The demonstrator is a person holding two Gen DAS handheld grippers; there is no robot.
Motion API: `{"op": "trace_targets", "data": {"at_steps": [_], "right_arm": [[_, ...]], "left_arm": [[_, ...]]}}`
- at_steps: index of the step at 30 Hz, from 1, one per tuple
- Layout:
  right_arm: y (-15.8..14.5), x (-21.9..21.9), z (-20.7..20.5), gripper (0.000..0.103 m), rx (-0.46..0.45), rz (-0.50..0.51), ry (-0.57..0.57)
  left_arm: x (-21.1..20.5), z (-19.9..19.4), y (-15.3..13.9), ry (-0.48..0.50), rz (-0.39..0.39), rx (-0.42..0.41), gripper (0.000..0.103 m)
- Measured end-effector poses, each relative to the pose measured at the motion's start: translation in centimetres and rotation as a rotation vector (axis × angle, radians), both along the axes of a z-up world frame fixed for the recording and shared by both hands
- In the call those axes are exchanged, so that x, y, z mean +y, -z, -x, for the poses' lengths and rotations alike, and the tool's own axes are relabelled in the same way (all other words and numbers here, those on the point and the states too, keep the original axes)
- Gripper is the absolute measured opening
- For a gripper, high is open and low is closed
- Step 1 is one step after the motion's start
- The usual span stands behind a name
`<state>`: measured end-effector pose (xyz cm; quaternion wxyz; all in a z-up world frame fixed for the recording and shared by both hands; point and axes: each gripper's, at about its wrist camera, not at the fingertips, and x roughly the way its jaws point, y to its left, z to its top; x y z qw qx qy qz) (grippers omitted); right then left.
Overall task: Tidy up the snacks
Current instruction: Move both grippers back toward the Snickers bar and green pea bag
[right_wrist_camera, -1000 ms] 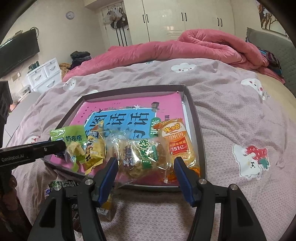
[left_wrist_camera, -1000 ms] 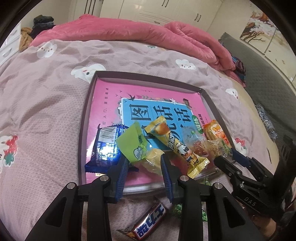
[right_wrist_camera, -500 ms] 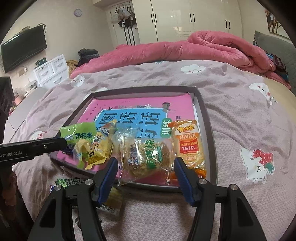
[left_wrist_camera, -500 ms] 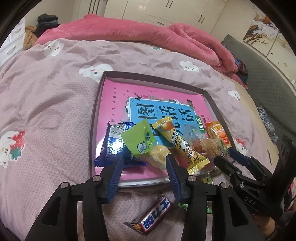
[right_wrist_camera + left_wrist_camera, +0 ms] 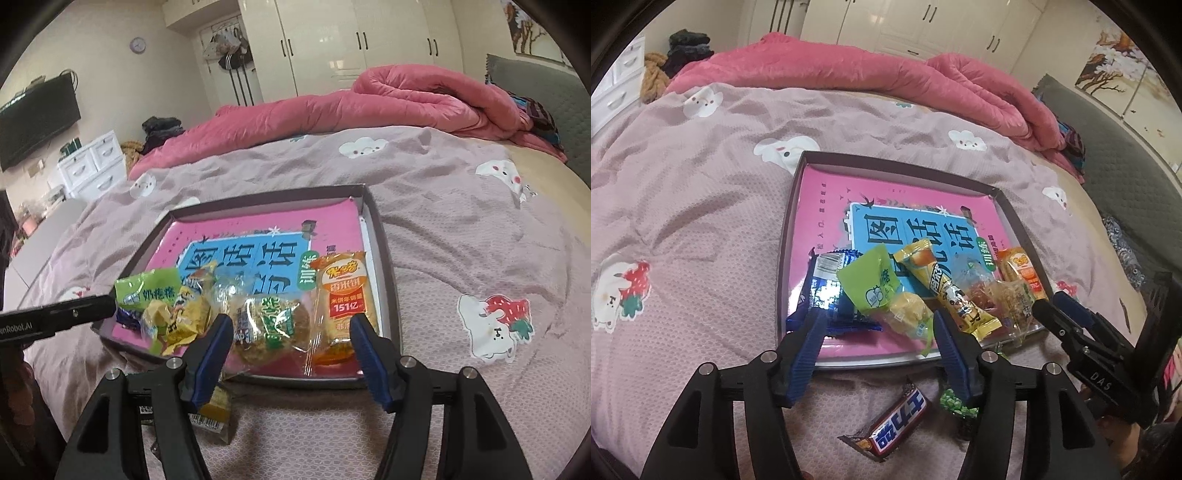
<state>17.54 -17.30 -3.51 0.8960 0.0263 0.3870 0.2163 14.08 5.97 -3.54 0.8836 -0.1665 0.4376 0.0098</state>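
Note:
A shallow dark tray with a pink and blue printed bottom lies on the bed. At its near end lie a blue packet, a green and yellow candy packet, a yellow stick packet, a clear cake packet and an orange cracker packet. A Snickers bar and a green packet lie on the sheet before the tray. My left gripper is open and empty at the tray's near edge. My right gripper is open and empty, also at the near edge.
The bed has a mauve sheet with cartoon prints and a rolled pink quilt at the far end. A small yellow packet lies under my right gripper. White drawers and wardrobes stand beyond the bed.
Both grippers have drawn back toward me from the tray. The left jaws have opened wider; the green candy packet now lies free in the tray.

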Motion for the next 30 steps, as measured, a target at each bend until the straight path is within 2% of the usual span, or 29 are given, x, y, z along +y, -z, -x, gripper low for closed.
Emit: {"op": "trace_targets", "data": {"at_steps": [8, 16, 30], "right_arm": [[-0.9, -1.0, 0.2, 0.072, -0.008, -0.063, 0.018], [-1.6, -1.1, 0.8, 0.073, -0.024, -0.078, 0.009], [-2.2, -1.1, 2.1, 0.074, -0.020, -0.093, -0.022]], "left_arm": [[0.1, 0.5, -0.8, -0.003, -0.003, -0.019, 0.067], [-0.3, 1.0, -1.3, 0.009, -0.011, -0.028, 0.071], [-0.7, 2.1, -2.0, 0.025, -0.031, -0.030, 0.072]]}}
